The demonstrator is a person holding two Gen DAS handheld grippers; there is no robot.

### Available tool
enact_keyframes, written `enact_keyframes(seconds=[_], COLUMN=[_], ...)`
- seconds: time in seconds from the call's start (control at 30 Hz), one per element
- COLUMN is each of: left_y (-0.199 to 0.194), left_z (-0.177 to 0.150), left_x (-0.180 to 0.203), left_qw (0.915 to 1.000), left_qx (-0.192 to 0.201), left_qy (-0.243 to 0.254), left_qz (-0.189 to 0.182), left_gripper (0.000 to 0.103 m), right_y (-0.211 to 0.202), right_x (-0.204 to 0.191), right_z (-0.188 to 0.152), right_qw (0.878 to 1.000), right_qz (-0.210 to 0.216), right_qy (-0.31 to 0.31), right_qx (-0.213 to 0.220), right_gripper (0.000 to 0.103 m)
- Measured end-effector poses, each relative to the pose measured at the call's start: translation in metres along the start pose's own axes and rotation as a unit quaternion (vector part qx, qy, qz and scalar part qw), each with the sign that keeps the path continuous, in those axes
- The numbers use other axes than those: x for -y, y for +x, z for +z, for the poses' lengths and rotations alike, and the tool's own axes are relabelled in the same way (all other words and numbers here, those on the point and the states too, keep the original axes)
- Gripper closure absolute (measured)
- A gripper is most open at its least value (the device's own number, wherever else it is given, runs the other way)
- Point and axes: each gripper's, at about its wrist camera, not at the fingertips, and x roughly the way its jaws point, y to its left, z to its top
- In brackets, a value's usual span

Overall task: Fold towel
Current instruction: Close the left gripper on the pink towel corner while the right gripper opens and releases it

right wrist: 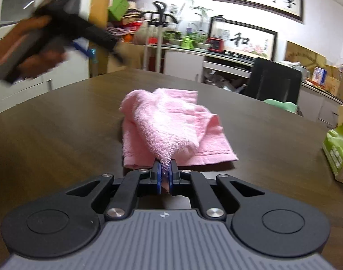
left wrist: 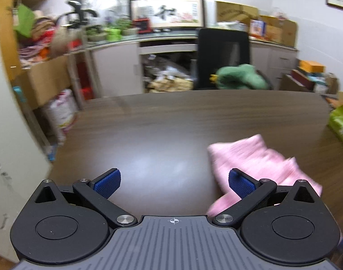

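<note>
While the pink towel (right wrist: 171, 126) lies crumpled on the dark wooden table (right wrist: 59, 123), right gripper (right wrist: 165, 175) clamped on its near corner, left gripper (left wrist: 174, 183) raised at left, jaws apart, holding nothing.

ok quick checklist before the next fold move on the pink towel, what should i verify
1. Right gripper shut on a towel corner: ok, pink cloth sits pinched between its blue pads.
2. Left gripper ready to grasp: ok, jaws wide apart with nothing between them.
3. Left gripper near the towel: not ok, the right wrist view shows it raised off to the side, blurred.
4. Towel lying flat: not ok, it is bunched and partly lifted toward the right gripper.
5. Room on the table for folding: ok, bare wood around the towel.
6. Green packet clear of the towel: ok, apart near the edge.
</note>
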Motion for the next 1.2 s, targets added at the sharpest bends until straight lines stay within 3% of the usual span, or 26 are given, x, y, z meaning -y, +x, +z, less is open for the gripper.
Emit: enact_keyframes(seconds=[0.2, 0.33, 0.4, 0.5, 0.67, 0.73, 0.9, 1.07, 1.17, 1.2], left_y=[0.046, 0.075, 0.087, 0.093, 0.103, 0.109, 0.119, 0.12, 0.122, 0.122], left_z=[0.026, 0.033, 0.033, 0.031, 0.028, 0.026, 0.028, 0.027, 0.029, 0.029], left_x=[0.046, 0.066, 0.076, 0.091, 0.103, 0.104, 0.096, 0.096, 0.099, 0.1], left_qw=[0.9991, 0.9976, 0.9946, 0.9933, 0.9923, 0.9924, 0.9942, 0.9938, 0.9926, 0.9921], left_qx=[-0.02, -0.046, -0.07, -0.071, -0.084, -0.092, -0.1, -0.103, -0.107, -0.109], left_qy=[0.024, 0.024, 0.02, 0.038, 0.059, 0.058, 0.03, 0.042, 0.055, 0.06], left_qz=[-0.031, -0.046, -0.074, -0.083, -0.07, -0.058, -0.024, -0.004, 0.012, 0.019], left_gripper=[0.0, 0.0, 0.0, 0.0, 0.013, 0.024, 0.031, 0.035, 0.049, 0.062], right_y=[0.014, 0.018, 0.019, 0.02, 0.02, 0.02, 0.02, 0.019, 0.02, 0.02], right_x=[-0.019, -0.019, -0.015, -0.013, -0.016, -0.017, -0.016, -0.013, -0.01, -0.01], right_z=[-0.001, 0.002, 0.003, 0.004, 0.003, 0.003, 0.004, 0.003, 0.003, 0.003], right_qw=[0.999, 0.999, 0.999, 0.999, 0.999, 0.999, 0.999, 0.999, 0.999, 0.999], right_qz=[0.009, 0.013, 0.014, 0.009, 0.006, 0.001, -0.003, -0.006, -0.01, -0.011], right_qy=[-0.036, -0.032, -0.025, -0.02, -0.021, -0.022, -0.021, -0.012, -0.005, -0.004], right_qx=[-0.027, -0.033, -0.035, -0.038, -0.039, -0.039, -0.038, -0.036, -0.036, -0.036], right_gripper=[0.096, 0.096, 0.096, 0.096, 0.095, 0.094, 0.093, 0.093, 0.092, 0.091])
